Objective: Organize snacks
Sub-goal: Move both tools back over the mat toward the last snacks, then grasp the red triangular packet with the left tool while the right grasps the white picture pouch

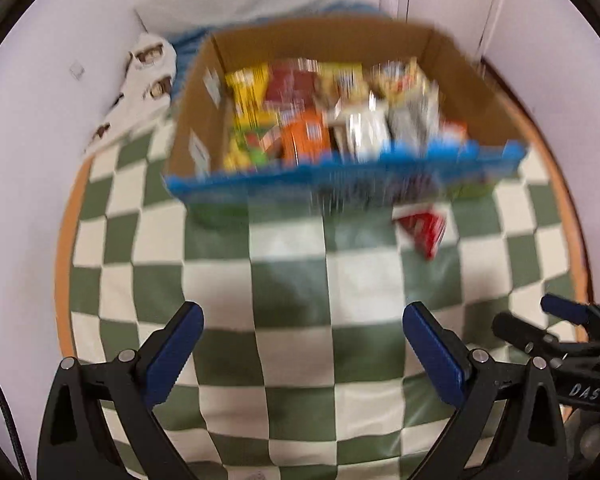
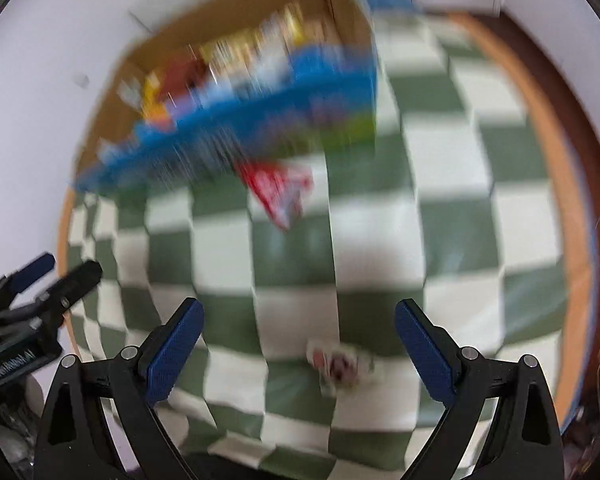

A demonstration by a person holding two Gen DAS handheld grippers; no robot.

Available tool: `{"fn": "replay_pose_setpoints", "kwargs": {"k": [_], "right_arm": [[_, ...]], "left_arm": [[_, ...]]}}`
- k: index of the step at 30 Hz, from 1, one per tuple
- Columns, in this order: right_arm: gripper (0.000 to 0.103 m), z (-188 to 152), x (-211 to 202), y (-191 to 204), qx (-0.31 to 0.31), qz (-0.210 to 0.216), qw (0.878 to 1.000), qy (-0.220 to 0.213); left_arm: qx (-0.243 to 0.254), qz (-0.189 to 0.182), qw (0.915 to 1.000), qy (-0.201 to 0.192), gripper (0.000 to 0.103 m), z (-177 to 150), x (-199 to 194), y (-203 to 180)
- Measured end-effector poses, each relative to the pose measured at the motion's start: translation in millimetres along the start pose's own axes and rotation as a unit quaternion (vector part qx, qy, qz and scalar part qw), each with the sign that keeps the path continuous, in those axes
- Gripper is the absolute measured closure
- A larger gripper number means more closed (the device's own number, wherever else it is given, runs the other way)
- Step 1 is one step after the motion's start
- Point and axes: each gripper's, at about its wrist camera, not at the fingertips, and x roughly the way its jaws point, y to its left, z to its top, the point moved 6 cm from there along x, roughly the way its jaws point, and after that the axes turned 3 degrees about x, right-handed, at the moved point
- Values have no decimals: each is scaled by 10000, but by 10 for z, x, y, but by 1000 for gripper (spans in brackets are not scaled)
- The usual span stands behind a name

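Two handheld grippers hover low over a round table w/ a green-and-white checked cloth. Both views are motion-blurred, so detail is soft.

Nearest: the left gripper, blue-padded fingers spread wide, nothing between them. The right gripper is just beside it to the right, fingers also spread wide and holding nothing.

Just past the right gripper's fingers, a small white-and-red snack packet lies loose on the cloth. Farther on, mid-table, a red snack packet lies close to the front of the box; can't tell if it touches.

Far side: an open cardboard box w/ a blue printed front, packed w/ snacks, yellow, red, orange and silver wrappers standing on end. Far left of the box, a white patterned cloth or bag sits by the wall.

Risks, as I judge them:
- The near packet is thin and flat; fingers closing on it could pinch the tablecloth too and drag it, shifting the box.
- Fast motion (hence blur) could make a grasp land off-centre, so the packet slips.
- The box looks nearly full; pushing in another packet could crush or tip the ones inside.
- The two grippers are close and could knock together.

Count: 2 grippers, 2 loose packets, 1 box; packets inside too blurred to count, prob. a dozen or so.
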Motion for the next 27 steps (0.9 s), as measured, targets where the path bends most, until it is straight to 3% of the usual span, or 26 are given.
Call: {"fn": "replay_pose_setpoints", "kwargs": {"k": [4,8,10,14,19,27], "right_arm": [[5,-310,530,-239,345,81,9970,681],[5,-511,822,-369,380,4,9952,901],[10,-557,878,-401,293,-119,9956,880],[37,-621,921,-437,-124,-443,9967,666],[40,-540,759,-611,-146,-652,9975,236],[40,-314,518,-1132,401,-678,9969,-42]], "left_arm": [[95,28,9990,445,1,-198,275,-125],[182,94,9974,688,1,-299,444,-209],[216,114,9969,747,1,-309,482,-241],[228,101,9967,777,1,-258,498,-314],[199,-132,9977,628,1,-61,490,-509],[-340,-1149,9907,649,5,481,747,-929]]}}
